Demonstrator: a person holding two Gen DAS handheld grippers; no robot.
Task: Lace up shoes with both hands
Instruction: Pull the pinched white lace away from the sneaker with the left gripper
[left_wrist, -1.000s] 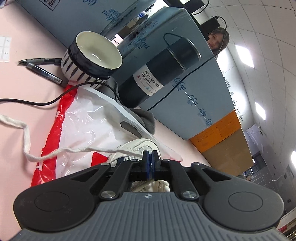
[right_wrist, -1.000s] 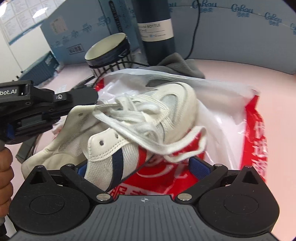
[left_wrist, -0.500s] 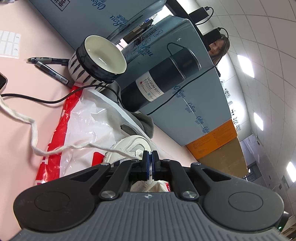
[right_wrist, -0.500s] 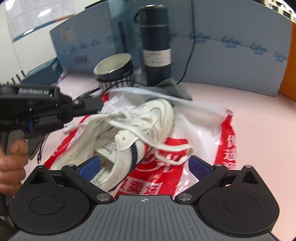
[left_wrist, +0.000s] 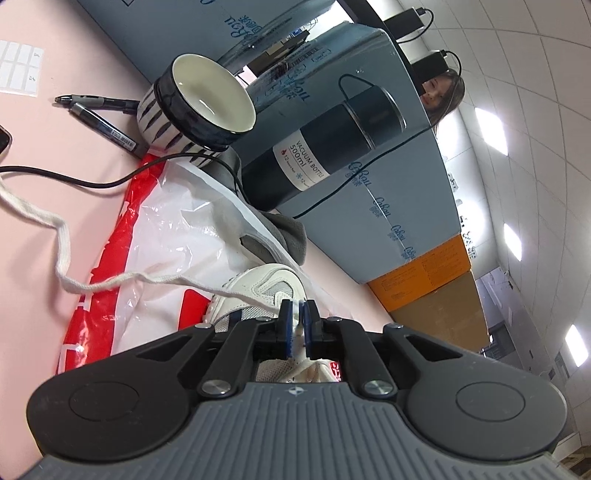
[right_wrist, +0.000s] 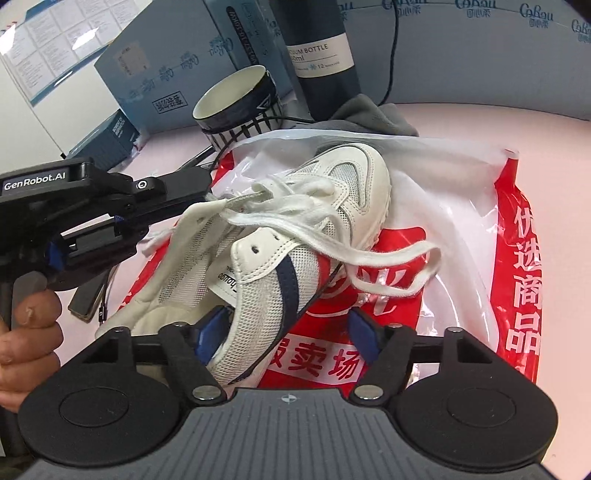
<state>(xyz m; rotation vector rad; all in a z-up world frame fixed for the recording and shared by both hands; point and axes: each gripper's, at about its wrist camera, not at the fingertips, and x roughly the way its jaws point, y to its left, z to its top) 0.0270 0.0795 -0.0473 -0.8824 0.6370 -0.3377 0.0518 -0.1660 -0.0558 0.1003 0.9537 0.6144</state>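
The right gripper (right_wrist: 286, 338), spread wide a second ago, is now closing its fingers around the heel side of the shoe (right_wrist: 295, 236), though no firm contact can be confirmed yet. The shoe has stayed on the plastic bag (right_wrist: 461, 206) at the bench's centre. At nine o'clock, the left gripper (left_wrist: 297, 325) is kept pinched on the lace (right_wrist: 295, 221), easing slightly. Bracing for threading is likely intended.

Left wrist view: low behind the left tongs (left_wrist: 297, 318), tilted, facing along the pink surface (left_wrist: 33, 266) to blue partitions and ceiling. Right wrist view: behind the right tongs (right_wrist: 288, 330), angled down, close over the shoe (right_wrist: 295, 236). Shared: shoe, striped bowl (left_wrist: 199, 101), vacuum bottle (left_wrist: 317, 155), plastic bag (right_wrist: 461, 229).
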